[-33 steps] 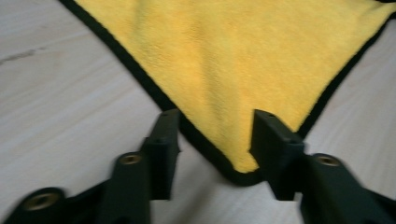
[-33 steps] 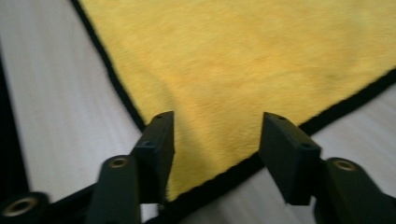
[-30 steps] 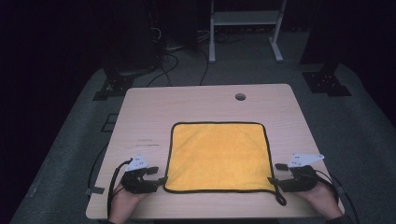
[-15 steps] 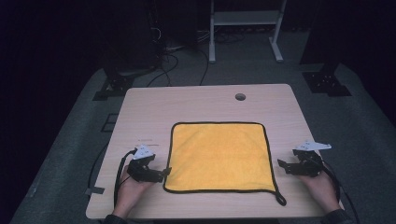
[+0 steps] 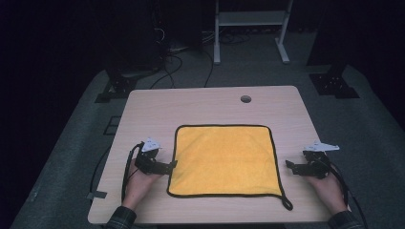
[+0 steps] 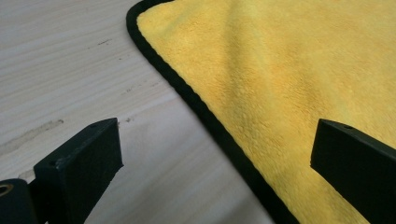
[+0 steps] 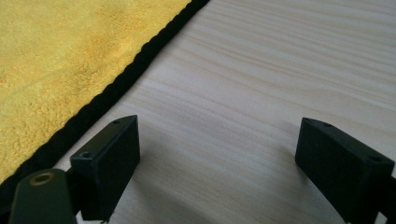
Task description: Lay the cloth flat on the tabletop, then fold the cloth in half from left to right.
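Observation:
A yellow cloth (image 5: 224, 160) with black edging lies flat in the middle of the wooden table (image 5: 191, 105). My left gripper (image 5: 170, 165) rests low at the cloth's left edge. In the left gripper view it (image 6: 215, 158) is open, its jaws just having widened, with the cloth's black hem (image 6: 205, 116) running loose between them and one jaw over the yellow pile (image 6: 280, 70). My right gripper (image 5: 290, 166) sits a little to the right of the cloth's right edge. Its jaws (image 7: 219, 149) have also just been opening and stand wide over bare wood, with the cloth (image 7: 60, 56) off to their left.
A small black hanging loop (image 5: 286, 204) sticks out from the cloth's near right corner. A round cable hole (image 5: 245, 98) sits near the table's far edge. Beyond the table are a white metal frame (image 5: 248, 19) and cables on the dark floor.
Both grippers have let go of the cloth's near corners, opened, and moved away from the person along its sides. The right one also drew outward. The cloth lies as before.

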Demonstrator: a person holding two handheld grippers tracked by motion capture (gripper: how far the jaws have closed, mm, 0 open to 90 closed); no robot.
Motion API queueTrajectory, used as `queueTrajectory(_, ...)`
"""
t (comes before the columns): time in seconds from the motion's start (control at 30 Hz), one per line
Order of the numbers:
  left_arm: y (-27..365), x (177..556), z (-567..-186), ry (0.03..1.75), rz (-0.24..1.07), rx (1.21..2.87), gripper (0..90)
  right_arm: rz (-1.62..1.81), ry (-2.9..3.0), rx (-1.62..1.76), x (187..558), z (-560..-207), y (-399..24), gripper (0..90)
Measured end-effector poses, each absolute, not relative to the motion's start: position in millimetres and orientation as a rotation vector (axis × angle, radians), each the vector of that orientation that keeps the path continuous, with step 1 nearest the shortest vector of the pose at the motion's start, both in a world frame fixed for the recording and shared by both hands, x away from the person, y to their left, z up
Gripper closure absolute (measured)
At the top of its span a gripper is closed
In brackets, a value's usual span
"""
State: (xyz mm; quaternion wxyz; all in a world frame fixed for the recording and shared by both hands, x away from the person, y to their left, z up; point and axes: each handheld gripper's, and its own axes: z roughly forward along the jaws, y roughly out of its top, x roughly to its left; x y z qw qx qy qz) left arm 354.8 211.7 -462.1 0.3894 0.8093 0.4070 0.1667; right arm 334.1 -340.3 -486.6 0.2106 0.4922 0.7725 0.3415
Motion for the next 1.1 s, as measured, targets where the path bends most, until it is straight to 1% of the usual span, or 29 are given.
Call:
queueTrajectory(0.33, 197, 373, -474, 1.06, 0.45, 2.096, 1.3, 0.952, 2.152, 1.364, 334, -487, -340, 12.9)
queueTrajectory(0.63, 200, 379, -482, 1.102, 0.447, 2.097, 1.2, 0.954, 2.157, 1.359, 334, -487, -340, 12.9)
queueTrajectory(0.77, 198, 380, -482, 1.112, 0.476, 2.102, 1.3, 0.954, 2.157, 1.359, 334, -487, -340, 12.9)
queueTrajectory(0.97, 201, 380, -482, 1.128, 0.504, 2.089, 7.4, 0.955, 2.158, 1.357, 334, -487, -340, 12.9)
queueTrajectory(1.1, 203, 381, -482, 1.14, 0.497, 2.067, 7.5, 0.956, 2.159, 1.355, 334, -487, -340, 12.9)
